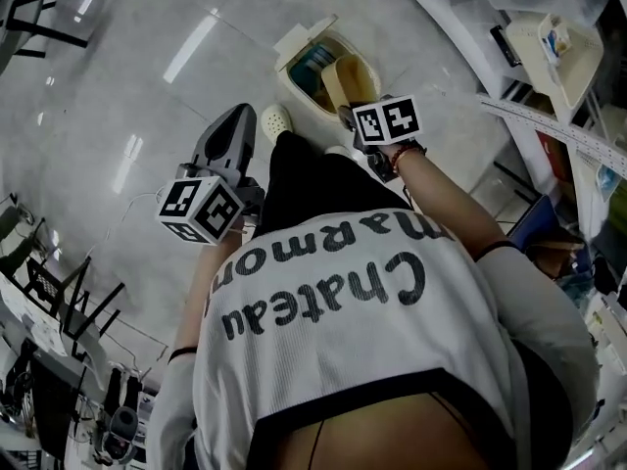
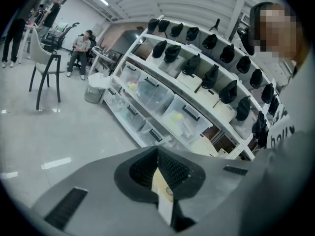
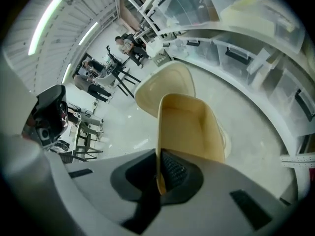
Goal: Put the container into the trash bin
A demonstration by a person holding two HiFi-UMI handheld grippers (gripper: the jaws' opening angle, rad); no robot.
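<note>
A tan open container [image 3: 189, 127] hangs from my right gripper [image 3: 160, 173], whose jaws are shut on one side wall. In the head view the container [image 1: 345, 81] is held over the open mouth of the cream trash bin [image 1: 312, 59], and the right gripper [image 1: 358, 116] sits just behind it. The bin's raised lid [image 3: 167, 85] shows beyond the container; the bin body is mostly hidden. My left gripper [image 1: 233, 130] hangs apart at the left over bare floor, jaws together. In its own view, the left gripper [image 2: 160, 173] shows a thin pale strip between its pads.
Shelves with clear storage boxes [image 2: 167, 102] and rows of black grippers run along the wall. More shelving [image 1: 554, 47] stands right of the bin. A white shoe [image 1: 276, 120] is beside the bin. Chairs [image 2: 47, 70] and seated people are farther off.
</note>
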